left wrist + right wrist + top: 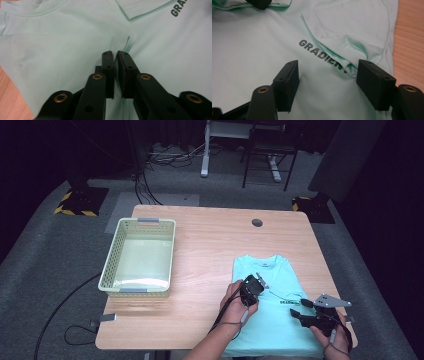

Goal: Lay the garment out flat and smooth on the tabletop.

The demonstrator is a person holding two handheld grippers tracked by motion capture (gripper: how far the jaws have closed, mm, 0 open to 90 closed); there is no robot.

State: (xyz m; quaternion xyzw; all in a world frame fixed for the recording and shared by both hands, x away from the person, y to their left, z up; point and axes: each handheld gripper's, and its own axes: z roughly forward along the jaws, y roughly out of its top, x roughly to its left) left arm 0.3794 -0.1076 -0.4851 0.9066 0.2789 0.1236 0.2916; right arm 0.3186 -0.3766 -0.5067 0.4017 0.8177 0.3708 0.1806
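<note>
A mint-green T-shirt (pixel 274 327) lies flat on the front right of the wooden table (pixel 210 245), collar away from me, sleeves folded inward. My left gripper (pixel 256 286) rests on the shirt's left half. In the left gripper view its jaws (pixel 114 53) are shut on a small raised fold of the T-shirt (pixel 62 57). My right gripper (pixel 296 313) hovers low over the shirt's right side. In the right gripper view it (pixel 328 66) stands wide open above the T-shirt (pixel 257 50), around the black printed word and the folded sleeve edge (pixel 342 37), holding nothing.
A pale green perforated basket (pixel 112 255) stands empty on the table's left half. A round cable hole (pixel 257 222) sits near the far edge. Cables trail on the grey floor at left. Chair and desk legs stand behind the table.
</note>
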